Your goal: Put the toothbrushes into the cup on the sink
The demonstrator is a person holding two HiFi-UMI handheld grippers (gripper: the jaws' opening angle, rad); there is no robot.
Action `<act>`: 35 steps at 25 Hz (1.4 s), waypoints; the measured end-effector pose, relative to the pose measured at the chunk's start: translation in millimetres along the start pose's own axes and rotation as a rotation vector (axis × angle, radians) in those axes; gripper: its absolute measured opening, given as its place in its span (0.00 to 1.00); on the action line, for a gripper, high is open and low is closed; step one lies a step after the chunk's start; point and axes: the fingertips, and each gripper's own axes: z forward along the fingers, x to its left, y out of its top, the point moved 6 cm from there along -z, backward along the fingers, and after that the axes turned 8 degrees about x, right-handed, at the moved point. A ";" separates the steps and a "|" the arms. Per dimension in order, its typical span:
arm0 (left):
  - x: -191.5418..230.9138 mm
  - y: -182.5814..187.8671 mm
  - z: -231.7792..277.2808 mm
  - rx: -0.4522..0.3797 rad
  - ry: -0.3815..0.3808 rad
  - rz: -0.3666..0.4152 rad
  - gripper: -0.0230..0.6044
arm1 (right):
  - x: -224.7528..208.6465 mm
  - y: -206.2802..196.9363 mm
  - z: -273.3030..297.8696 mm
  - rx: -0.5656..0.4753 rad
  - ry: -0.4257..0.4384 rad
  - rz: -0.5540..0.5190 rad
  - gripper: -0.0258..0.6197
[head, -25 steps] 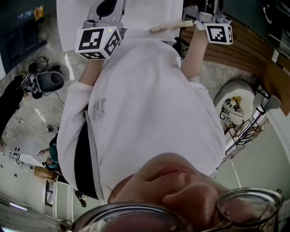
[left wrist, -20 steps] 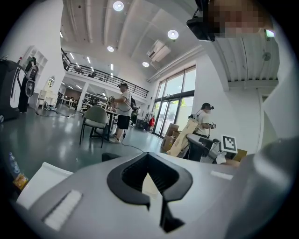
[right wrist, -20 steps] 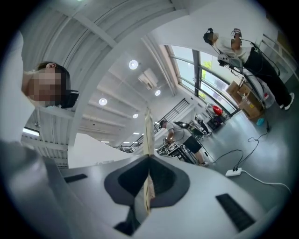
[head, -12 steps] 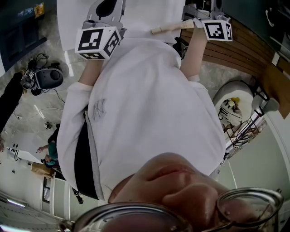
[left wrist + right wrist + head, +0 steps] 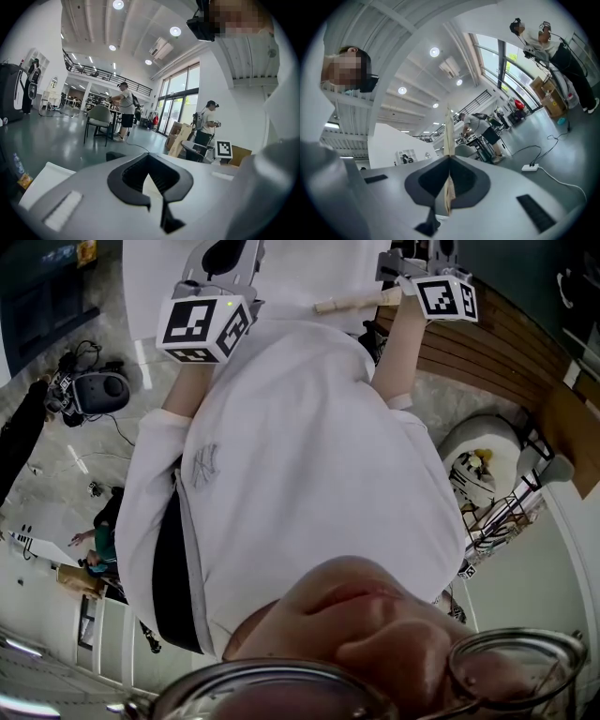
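Toothbrush (image 5: 449, 136): a slim, pale stick that looks like wood or bamboo, flat-sided and straight. It is clamped in the right gripper (image 5: 449, 159). In the right gripper view it shows edge-on as a thin light strip that rises out of the closed jaws and also runs back between them toward the camera. The two jaws press on it from both sides, inside a rounded black cutout in the smooth grey housing. In the head view the same stick lies nearly level at the far edge. It points left from the right gripper over a plain white surface (image 5: 309, 268), which may be a counter, though little of it shows.

The left gripper (image 5: 149, 157) is on the far left, under its cube of black-and-white square markers (image 5: 202, 324). In its own view the dark jaws seem to meet at a point, with nothing gripped between them.

Nearer, a person's white short-sleeved shirt (image 5: 300, 456), soft and creased, fills most of the head view. To the right runs a curved band of brown wooden slats (image 5: 506, 343). The floor (image 5: 56, 136) beyond the left gripper is grey and glossy.
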 end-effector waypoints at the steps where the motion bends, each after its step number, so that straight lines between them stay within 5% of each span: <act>1: 0.0 0.1 0.7 0.002 0.002 0.001 0.05 | -1.7 -2.1 0.9 0.006 0.000 0.001 0.06; 35: -9.0 -2.2 9.0 0.041 -0.003 0.010 0.05 | -34.9 -92.4 18.3 0.252 -0.151 -0.058 0.06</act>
